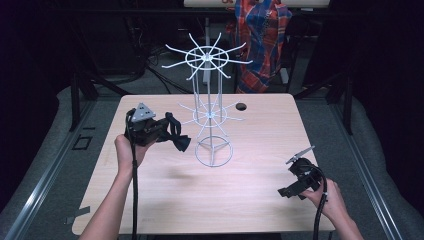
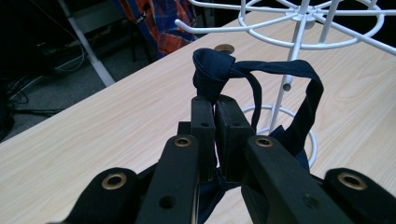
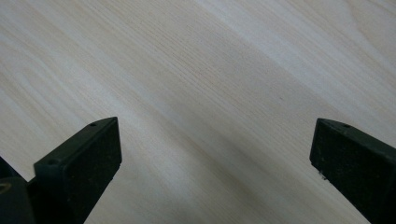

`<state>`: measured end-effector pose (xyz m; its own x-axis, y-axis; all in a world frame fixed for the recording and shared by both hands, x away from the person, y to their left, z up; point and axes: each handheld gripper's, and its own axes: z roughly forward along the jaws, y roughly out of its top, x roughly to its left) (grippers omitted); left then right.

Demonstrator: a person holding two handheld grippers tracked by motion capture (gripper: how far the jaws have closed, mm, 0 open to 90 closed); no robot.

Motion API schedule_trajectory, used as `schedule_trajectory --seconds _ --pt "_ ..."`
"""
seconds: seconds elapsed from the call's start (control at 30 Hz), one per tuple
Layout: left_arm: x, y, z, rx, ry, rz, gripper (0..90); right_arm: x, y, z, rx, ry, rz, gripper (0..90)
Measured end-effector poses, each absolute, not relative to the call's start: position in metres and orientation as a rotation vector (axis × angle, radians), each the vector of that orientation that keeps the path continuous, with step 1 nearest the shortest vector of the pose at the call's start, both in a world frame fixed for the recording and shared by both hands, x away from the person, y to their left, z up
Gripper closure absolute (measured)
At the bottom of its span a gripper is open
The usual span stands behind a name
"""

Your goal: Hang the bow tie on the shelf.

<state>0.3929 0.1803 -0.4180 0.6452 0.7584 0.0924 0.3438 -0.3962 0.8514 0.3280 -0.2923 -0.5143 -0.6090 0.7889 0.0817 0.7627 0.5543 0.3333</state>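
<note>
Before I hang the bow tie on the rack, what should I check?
1. Left gripper shut on bow tie: ok.
2. Strap loop hangs open past the jaws: ok.
3. Rack upright on table: ok.
4. Bow tie short of the nearest hook, not on it: ok.
5. Right gripper open, over bare table, apart from the rack: ok.
6. Grip firm enough for the lift: cannot tell.

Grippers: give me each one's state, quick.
Left gripper: shut on the dark blue bow tie.
Right gripper: open, holding nothing, over the table.
</note>
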Motion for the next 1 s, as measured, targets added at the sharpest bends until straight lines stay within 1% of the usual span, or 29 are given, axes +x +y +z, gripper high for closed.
schedule_trajectory --seconds 0.47,1.0 --pt "0.399 0.167 -0.423 2.022 0.841 0.575 86.5 0.327 -0.293 -0.514 1.363 2.692 0.535 1.9" --pt "0.402 0.152 -0.439 2.071 0.824 0.528 86.5 0.327 -0.294 -0.515 1.370 2.693 0.524 1.9"
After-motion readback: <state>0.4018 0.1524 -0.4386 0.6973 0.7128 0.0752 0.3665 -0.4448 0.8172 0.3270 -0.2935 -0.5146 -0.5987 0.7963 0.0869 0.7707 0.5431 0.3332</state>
